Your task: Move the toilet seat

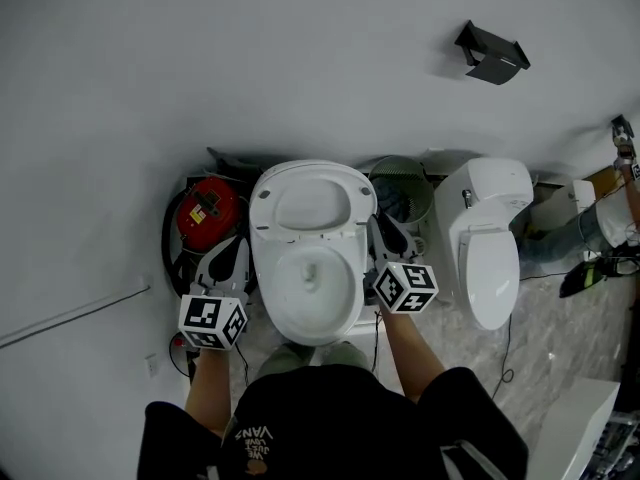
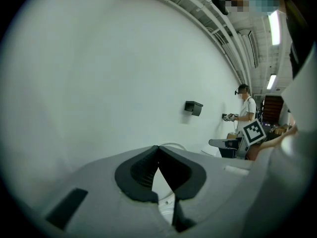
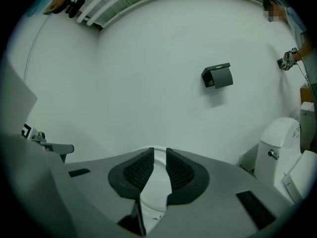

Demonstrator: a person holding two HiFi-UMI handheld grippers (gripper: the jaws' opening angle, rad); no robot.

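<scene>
Seat (image 1: 268,286) appears down on the toilet (image 1: 313,203) between both tools, the left tool (image 1: 238,246) clenched and empty, the right tool (image 1: 381,228) slightly parted, pinching nothing; recommend squaring one tool to the seat's rim and closing firmly before swinging.

Toilet seat (image 1: 275,278) white, neighbouring toilet (image 1: 490,243) white too. Round canister (image 1: 207,211) red, yellow label. Bin (image 1: 400,190) pale green. Wall holder (image 1: 492,53) dark grey. Marker cubes (image 1: 212,321), (image 1: 406,286) black-and-white squares. Floor (image 1: 560,338) grey-veined marble.
</scene>
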